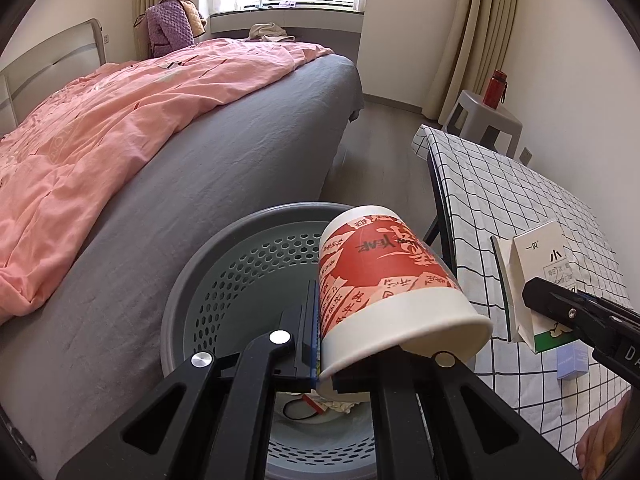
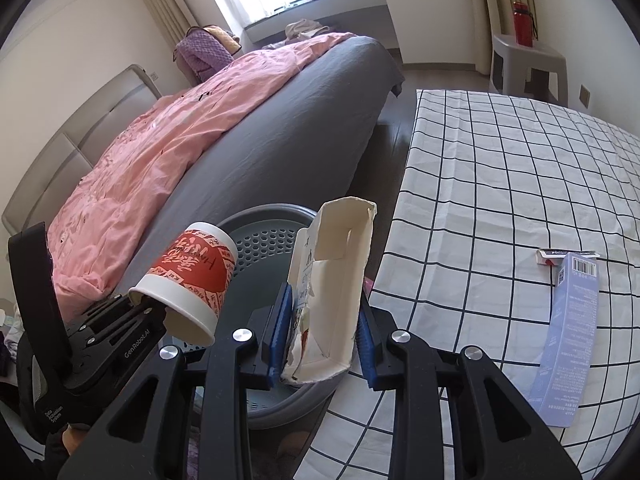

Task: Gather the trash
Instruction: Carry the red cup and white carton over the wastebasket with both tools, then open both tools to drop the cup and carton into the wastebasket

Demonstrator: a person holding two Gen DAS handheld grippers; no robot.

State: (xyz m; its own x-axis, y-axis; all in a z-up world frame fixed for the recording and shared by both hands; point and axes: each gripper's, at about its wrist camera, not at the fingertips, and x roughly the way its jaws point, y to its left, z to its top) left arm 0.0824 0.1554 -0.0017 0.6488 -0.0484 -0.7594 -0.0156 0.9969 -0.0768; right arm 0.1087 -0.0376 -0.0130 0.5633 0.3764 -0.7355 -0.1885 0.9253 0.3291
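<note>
The left gripper (image 1: pixel 326 344) pinches the rim of a red-and-white paper cup (image 1: pixel 384 276) between its fingers; the cup lies tilted, mouth toward the camera, above the grey perforated bin (image 1: pixel 240 264). The right gripper (image 2: pixel 322 336) clamps a torn white carton (image 2: pixel 332 280) between its blue fingers (image 2: pixel 280 320), held upright over the bin's rim, beside the checked surface (image 2: pixel 500 184). A pale blue box (image 2: pixel 568 340) lies flat on that surface. The bin stands between the bed (image 1: pixel 208 168) and the surface.
</note>
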